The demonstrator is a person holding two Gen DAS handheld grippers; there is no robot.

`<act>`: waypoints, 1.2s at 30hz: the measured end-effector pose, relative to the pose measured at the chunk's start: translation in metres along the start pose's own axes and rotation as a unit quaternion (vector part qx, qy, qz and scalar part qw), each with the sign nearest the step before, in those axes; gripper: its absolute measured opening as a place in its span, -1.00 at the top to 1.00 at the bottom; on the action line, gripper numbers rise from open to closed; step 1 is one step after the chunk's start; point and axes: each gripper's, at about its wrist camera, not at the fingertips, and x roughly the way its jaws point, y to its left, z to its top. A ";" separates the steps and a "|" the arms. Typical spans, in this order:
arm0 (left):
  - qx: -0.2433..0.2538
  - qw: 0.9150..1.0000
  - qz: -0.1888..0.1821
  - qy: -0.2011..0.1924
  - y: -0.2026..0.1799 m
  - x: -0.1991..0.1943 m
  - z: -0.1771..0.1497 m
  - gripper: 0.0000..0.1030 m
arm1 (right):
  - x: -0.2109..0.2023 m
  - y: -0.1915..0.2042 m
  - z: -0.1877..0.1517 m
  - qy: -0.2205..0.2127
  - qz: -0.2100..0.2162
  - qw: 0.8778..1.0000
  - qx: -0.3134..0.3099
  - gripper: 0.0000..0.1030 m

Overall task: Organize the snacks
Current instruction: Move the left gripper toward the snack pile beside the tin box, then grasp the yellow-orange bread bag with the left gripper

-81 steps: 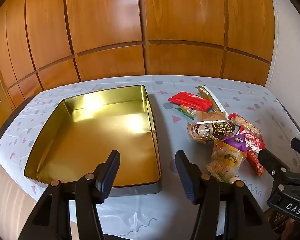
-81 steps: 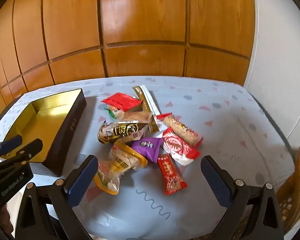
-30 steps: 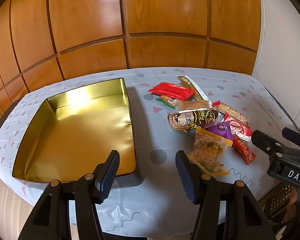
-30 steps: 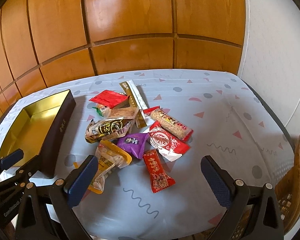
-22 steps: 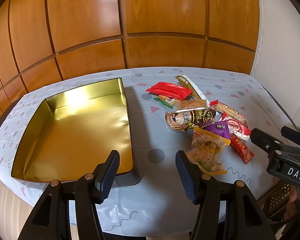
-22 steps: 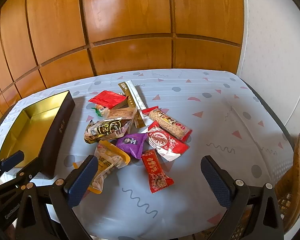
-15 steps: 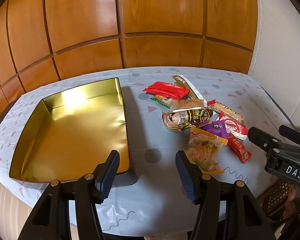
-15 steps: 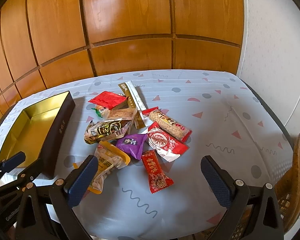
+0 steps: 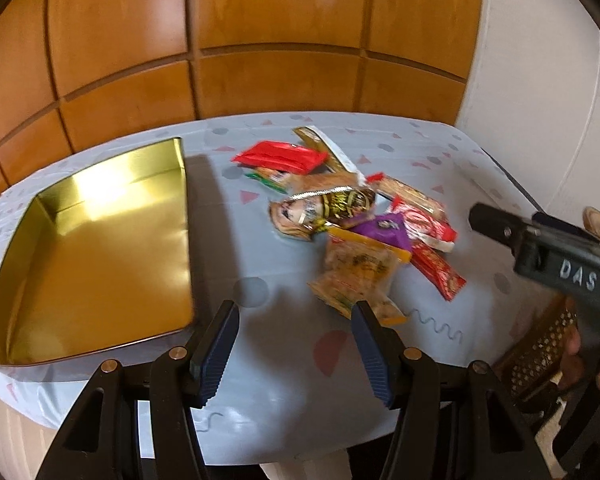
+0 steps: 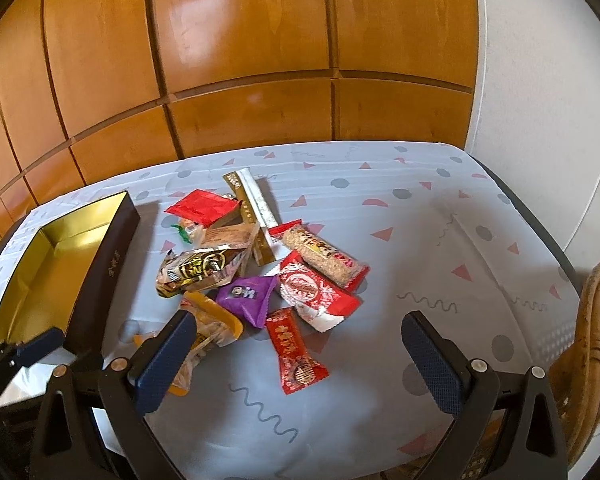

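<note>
left gripper (image 9: 294, 344) swung toward snacks (image 9: 356, 224) | both grippers wide | tin (image 9: 88, 240) left

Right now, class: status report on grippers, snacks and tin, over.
Left gripper open, empty. Right gripper open, empty. Snack pile on tablecloth; gold tin holds nothing. Path unobstructed.

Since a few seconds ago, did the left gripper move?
Yes. In the left wrist view, the shiny gold metal tin and the pile's clear yellow-edged snack bag both sit further left against the open left gripper, so it swung right toward the snacks.
</note>
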 end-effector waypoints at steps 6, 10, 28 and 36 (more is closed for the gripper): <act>0.016 0.999 -0.040 0.011 -0.004 0.007 0.008 -0.47 | 0.002 -0.017 0.004 0.006 -0.007 1.000 0.012 -1.00; 0.031 0.996 -0.080 0.032 -0.010 0.022 0.021 -0.66 | 0.001 -0.028 0.007 0.004 -0.013 1.000 0.013 -1.00; 0.071 0.988 -0.097 0.100 -0.023 0.100 0.030 -0.22 | 0.017 -0.036 0.007 0.042 0.005 0.999 -0.021 -1.00; 0.049 0.990 -0.102 0.083 -0.005 0.077 0.014 0.04 | 0.035 -0.021 -0.004 0.077 0.033 0.995 -0.057 -0.70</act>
